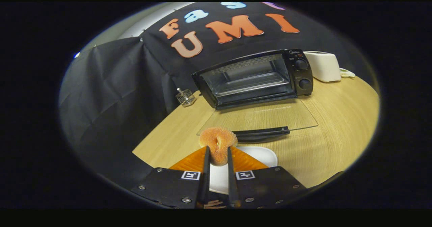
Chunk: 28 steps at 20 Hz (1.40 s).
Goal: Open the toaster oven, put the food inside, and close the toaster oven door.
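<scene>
Gripper view puts my two fingers at the bottom centre of the frame, and I have the gripper (218, 156) closed narrow on a sugared donut (218, 145): both flat fingers press its sides. The donut is round, with a grainy sugar crust and a pale hollow in the middle, and it sits a little above centre of the lower half. Right under it I see a white plate (261, 154), smooth and glossy, with rounded corners, resting on the table (337, 125), a pale wood-grain top with a curved edge.

Beyond the donut, in the middle of the frame, the toaster oven (256, 78) stands open. Its body is black and boxy, with two round knobs (303, 74) stacked on its right panel. Its glass door (260, 117) lies folded down flat toward me, clear enough that the wood grain shows through, and the dark bar handle (261, 132) along its near edge sits just beside the donut. Inside the oven cavity I can make out a shiny metal interior with a rack or tray line; I cannot tell if anything lies on it.

Right of the oven, in the upper right, stands a white, rounded toaster (323, 66). Left of the oven, a small clear holder (185, 97) sits at the table's edge against the black cloth wall (111, 85).
</scene>
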{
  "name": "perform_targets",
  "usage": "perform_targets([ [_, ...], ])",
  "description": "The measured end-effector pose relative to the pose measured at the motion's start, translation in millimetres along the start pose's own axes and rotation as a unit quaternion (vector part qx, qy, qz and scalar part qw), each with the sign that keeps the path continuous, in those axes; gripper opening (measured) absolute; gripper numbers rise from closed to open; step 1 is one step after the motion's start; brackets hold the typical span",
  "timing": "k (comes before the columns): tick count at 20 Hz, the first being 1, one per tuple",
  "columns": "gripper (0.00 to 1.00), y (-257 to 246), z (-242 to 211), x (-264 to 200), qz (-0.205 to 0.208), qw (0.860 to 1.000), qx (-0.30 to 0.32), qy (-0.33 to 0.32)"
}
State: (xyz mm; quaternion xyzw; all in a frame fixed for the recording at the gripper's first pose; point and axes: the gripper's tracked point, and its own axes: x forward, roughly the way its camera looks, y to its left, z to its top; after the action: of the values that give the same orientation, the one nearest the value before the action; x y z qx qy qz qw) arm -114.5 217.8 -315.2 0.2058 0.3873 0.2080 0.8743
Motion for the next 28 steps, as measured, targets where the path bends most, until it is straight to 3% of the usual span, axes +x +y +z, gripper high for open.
perform_targets([
  [7,0.24,-8.2,52.9,34.3,0.004,0.991,0.122,-0.052],
  [12,0.23,-8.1,98.5,63.2,0.023,0.977,0.195,-0.082],
  [28,0.23,-49.7,167.5,161.5,-0.018,0.972,0.210,-0.109],
])
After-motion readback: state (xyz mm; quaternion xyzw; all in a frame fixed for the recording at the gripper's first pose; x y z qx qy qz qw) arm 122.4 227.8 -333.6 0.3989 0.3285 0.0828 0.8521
